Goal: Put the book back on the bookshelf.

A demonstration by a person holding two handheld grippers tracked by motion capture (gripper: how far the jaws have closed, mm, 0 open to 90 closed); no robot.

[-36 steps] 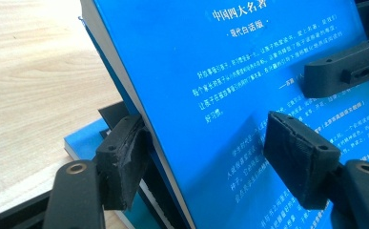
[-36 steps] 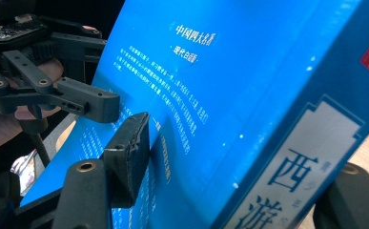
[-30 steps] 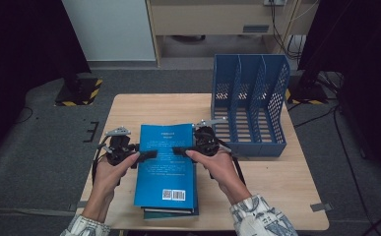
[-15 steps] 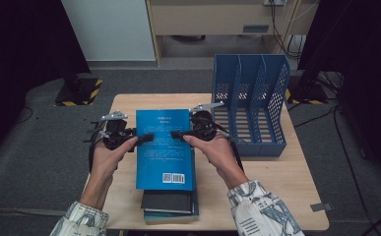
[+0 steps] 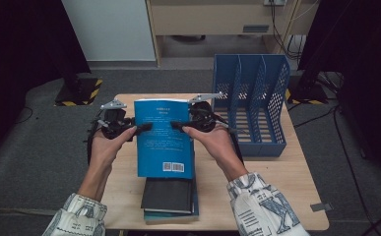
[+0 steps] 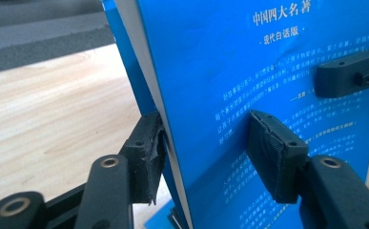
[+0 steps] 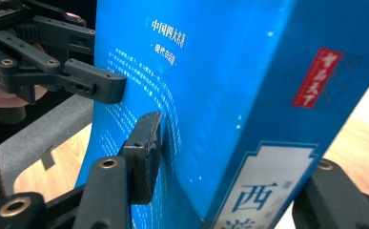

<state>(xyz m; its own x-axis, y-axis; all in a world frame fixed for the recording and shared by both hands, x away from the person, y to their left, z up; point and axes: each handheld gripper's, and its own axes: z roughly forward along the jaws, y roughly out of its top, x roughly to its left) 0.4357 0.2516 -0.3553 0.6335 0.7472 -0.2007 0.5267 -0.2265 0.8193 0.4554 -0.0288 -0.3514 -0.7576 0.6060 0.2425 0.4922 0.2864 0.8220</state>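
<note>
Blue paperback book [image 5: 163, 137] hangs lifted between both tongs, tilted up off the short stack of books [image 5: 171, 196] that lies at the near middle of the table [image 5: 286, 196]. The left tongs [image 5: 141, 129] clamp its left, page-edge side, one pad on the back cover and one underneath, as the left gripper view shows [image 6: 210, 119]; the right tongs [image 5: 176, 125] clamp the spine side, with the red label and white title panel close to the camera in the right gripper view [image 7: 230, 109]. Both sets of jaws have just been closing, and now they stand at a middling width, pressed on the book's thickness. I judge the step in hand to be the lift and carry: the book is clear of the stack but not yet stood on edge. To its right, at the far right part of the table, stands the blue mesh file organizer [image 5: 249, 105], its slots open towards the person and apparently empty. The next move probably calls for turning the book upright, swinging it right and lining it up with one slot between the dividers. Care is needed because the book is thick; an uneven grip could let it sag or twist.
</note>
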